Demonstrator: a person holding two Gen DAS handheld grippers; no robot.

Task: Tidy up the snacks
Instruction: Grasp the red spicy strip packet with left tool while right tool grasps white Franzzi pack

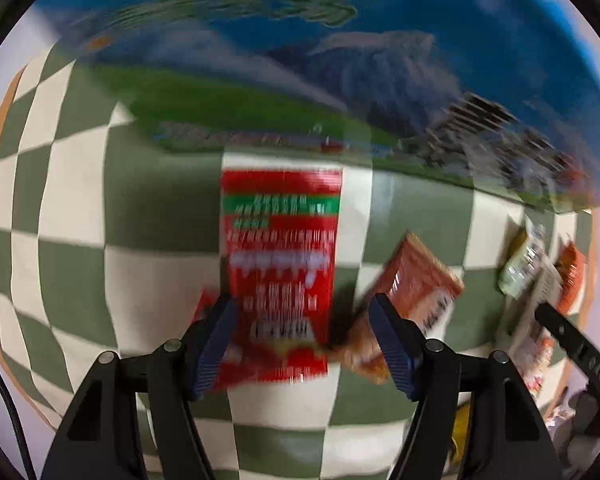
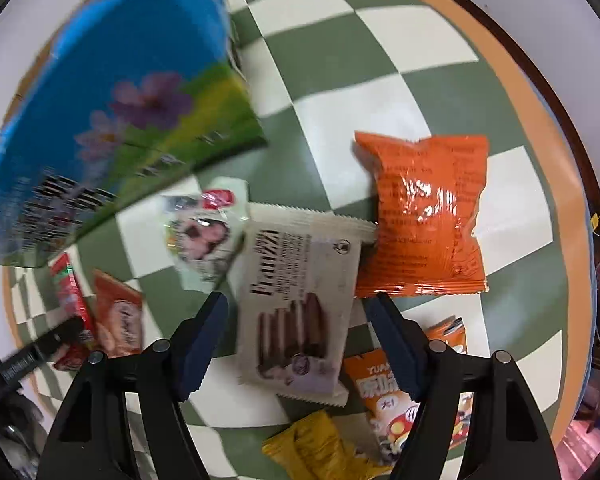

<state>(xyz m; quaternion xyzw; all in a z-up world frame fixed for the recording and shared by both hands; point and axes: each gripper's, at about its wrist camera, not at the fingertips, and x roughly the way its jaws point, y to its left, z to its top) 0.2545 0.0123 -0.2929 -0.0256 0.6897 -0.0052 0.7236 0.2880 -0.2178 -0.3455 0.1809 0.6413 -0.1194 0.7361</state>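
A red snack packet point(image 1: 280, 272) lies flat on the green-and-white checked tablecloth point(image 1: 76, 208). My left gripper point(image 1: 304, 336) points down over it, open, one blue pad at each long side of the packet; the right pad stands clear of it. In the right wrist view a beige wafer-stick packet point(image 2: 300, 308) lies between the fingers of my right gripper point(image 2: 298, 336), which is open with a small gap at each pad. The red packet point(image 2: 70, 292) also shows at the lower left there, under a black finger of the left gripper.
A tall blue-and-green printed box point(image 1: 340, 60) point(image 2: 112, 112) stands behind the packets. Around them lie an orange-brown packet point(image 1: 420, 292), an orange bag point(image 2: 424, 216), a small white packet point(image 2: 204, 232), a yellow packet point(image 2: 320, 448) and an orange-white packet point(image 2: 384, 392). The table's orange rim point(image 2: 540, 128) curves round the right.
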